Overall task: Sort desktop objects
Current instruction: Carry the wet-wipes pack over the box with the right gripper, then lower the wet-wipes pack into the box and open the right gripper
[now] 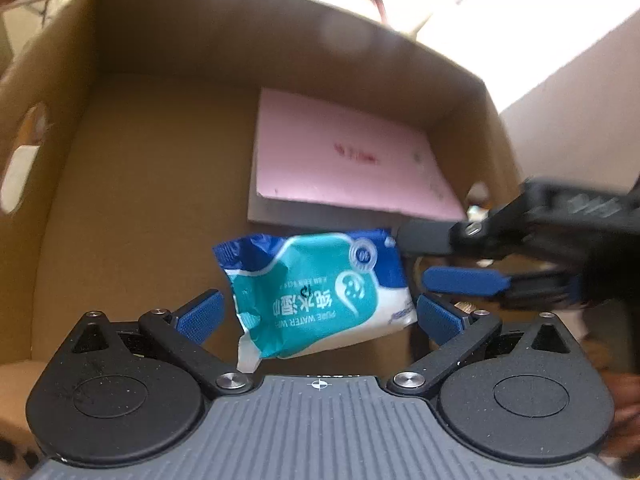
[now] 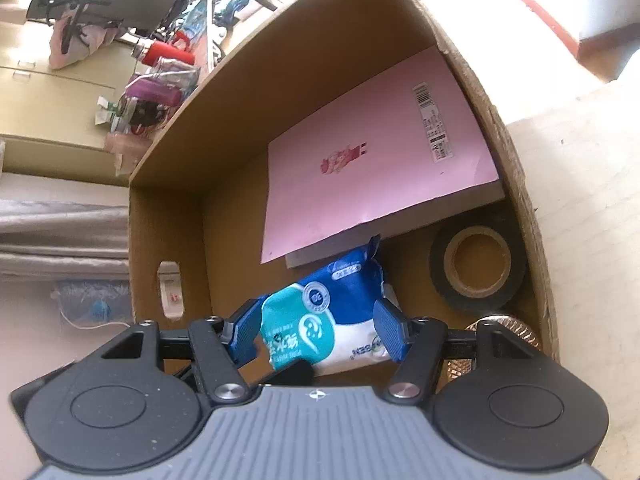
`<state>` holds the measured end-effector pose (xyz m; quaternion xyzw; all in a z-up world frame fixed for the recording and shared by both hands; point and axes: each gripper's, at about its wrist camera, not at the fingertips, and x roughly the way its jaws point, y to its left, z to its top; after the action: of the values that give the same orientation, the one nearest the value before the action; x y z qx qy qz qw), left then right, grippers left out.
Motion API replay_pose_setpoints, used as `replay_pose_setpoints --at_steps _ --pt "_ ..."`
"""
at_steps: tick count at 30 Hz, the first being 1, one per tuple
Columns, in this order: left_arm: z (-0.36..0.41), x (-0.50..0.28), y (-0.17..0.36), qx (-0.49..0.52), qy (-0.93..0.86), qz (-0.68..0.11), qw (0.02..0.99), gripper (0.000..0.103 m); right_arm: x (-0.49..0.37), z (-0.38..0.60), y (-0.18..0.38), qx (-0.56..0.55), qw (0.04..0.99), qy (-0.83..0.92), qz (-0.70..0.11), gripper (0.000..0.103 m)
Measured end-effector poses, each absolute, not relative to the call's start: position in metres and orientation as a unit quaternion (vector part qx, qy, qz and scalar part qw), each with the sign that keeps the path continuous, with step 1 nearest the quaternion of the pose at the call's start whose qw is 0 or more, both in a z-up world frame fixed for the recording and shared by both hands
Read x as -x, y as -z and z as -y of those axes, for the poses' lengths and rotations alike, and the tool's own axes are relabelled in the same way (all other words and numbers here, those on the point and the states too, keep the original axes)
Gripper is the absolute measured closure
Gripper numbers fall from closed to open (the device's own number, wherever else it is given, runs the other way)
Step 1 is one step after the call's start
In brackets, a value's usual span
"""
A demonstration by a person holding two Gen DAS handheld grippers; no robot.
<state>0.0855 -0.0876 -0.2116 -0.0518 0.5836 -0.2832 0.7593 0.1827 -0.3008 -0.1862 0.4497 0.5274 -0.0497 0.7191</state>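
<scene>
Straddling the wipes (image 2: 320, 328), the right tongs (image 2: 316, 334) are standing half-wide, pads (image 2: 244, 336) not visibly pressing; the left tongs (image 1: 320, 316) are gaping wide, empty. The pack is lying in the box (image 1: 160, 160), just before the pink book (image 1: 340, 160), long axis running across both tongs. Closing off-centre risks only crumpling its loose wrapper.

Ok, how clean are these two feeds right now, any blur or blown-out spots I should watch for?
Left wrist view: the right gripper coming in from the side is smeared by motion blur, the print on the pink notebook is soft, and the area above the cardboard box rim is blown out white. Right wrist view: sharper, the wipes pack label reads clearly; the top right is overexposed and the fisheye bends the box walls.
</scene>
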Motion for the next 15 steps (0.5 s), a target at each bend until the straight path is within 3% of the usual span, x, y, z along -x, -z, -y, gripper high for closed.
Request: replay_pose_setpoints --at_steps 15 --pt "0.107 -0.093 0.231 0.088 0.314 -0.621 0.713 0.0 -0.201 0.3 0.218 -0.465 0.681 0.031 -0.565 0.026"
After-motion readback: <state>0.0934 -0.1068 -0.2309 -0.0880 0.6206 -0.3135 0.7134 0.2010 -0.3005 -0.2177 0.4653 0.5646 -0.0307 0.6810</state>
